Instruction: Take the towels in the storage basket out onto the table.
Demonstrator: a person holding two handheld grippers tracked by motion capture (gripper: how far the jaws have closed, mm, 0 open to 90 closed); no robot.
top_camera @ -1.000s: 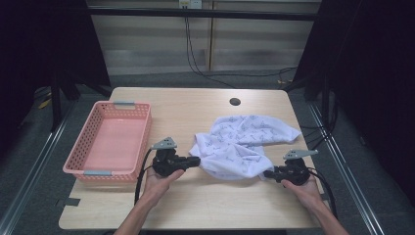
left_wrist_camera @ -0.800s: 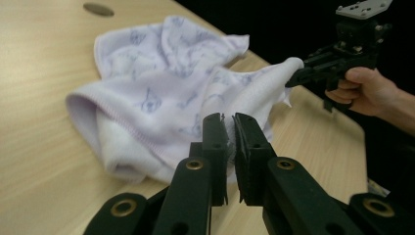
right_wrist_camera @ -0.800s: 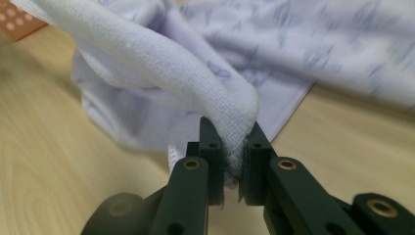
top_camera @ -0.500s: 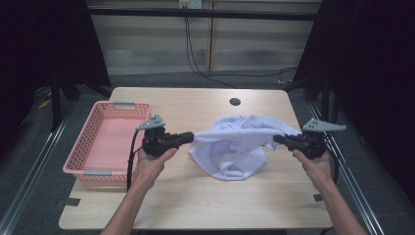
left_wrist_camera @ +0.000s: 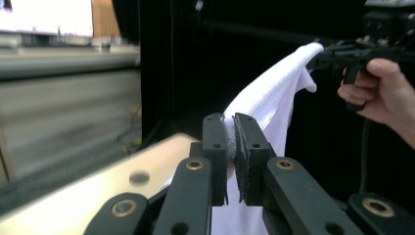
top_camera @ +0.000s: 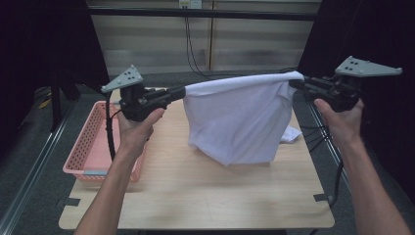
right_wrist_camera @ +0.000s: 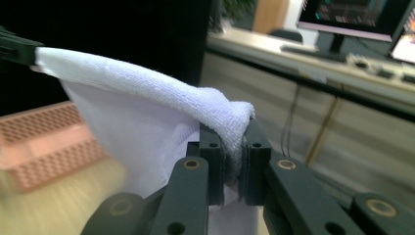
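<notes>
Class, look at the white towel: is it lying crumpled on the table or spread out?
Spread out: the white towel hangs stretched between the left gripper and right gripper, each shut on a top corner, above the table.

Table [top_camera: 195,196] evenly lit from above, surroundings dark; claw views' backgrounds soft, perhaps motion-blurred; towel [top_camera: 235,122] bright

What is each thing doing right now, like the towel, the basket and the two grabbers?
White terry towel: held up, stretched between both grippers, hanging above the table.
Left gripper: shut on a towel corner.
Right gripper: shut on another corner.
Pink plastic mesh basket: empty.
Wooden table: bare under the towel.
</notes>
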